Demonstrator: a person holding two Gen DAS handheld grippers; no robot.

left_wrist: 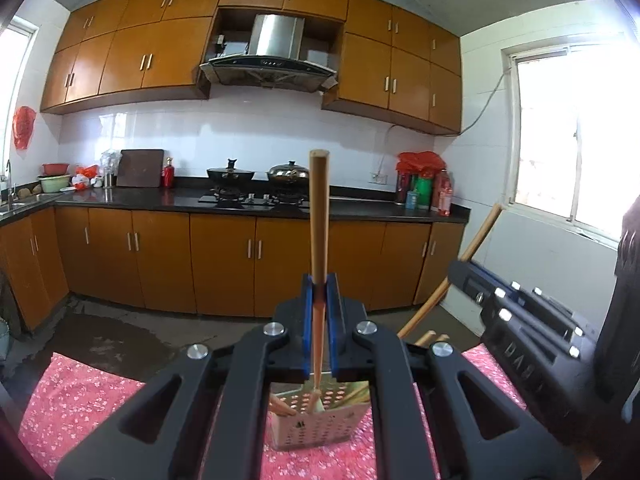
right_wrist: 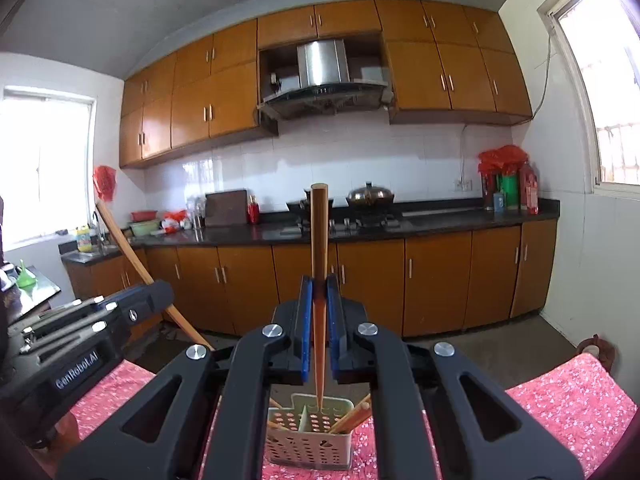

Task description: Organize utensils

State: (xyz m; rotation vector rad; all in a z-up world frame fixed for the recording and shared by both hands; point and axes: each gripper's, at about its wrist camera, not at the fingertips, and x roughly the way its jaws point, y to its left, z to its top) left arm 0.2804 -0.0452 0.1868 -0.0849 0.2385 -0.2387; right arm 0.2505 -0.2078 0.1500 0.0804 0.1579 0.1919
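- Two chopsticks held: my left claw (left_wrist: 320, 286) pinches one chopstick (left_wrist: 319, 216); my right claw (right_wrist: 319, 286) pinches another chopstick (right_wrist: 319, 236).
- Both are plain wood, upright, tips over one perforated holder (right_wrist: 310, 446) on the pink cloth (right_wrist: 568, 396).

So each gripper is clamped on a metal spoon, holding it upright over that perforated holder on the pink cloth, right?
Not quite: they are wooden chopsticks, not metal spoons. The left wrist view shows the left gripper clamped on a chopstick, and the right wrist view shows the right gripper clamped on another, each upright over the perforated holder on the pink cloth.
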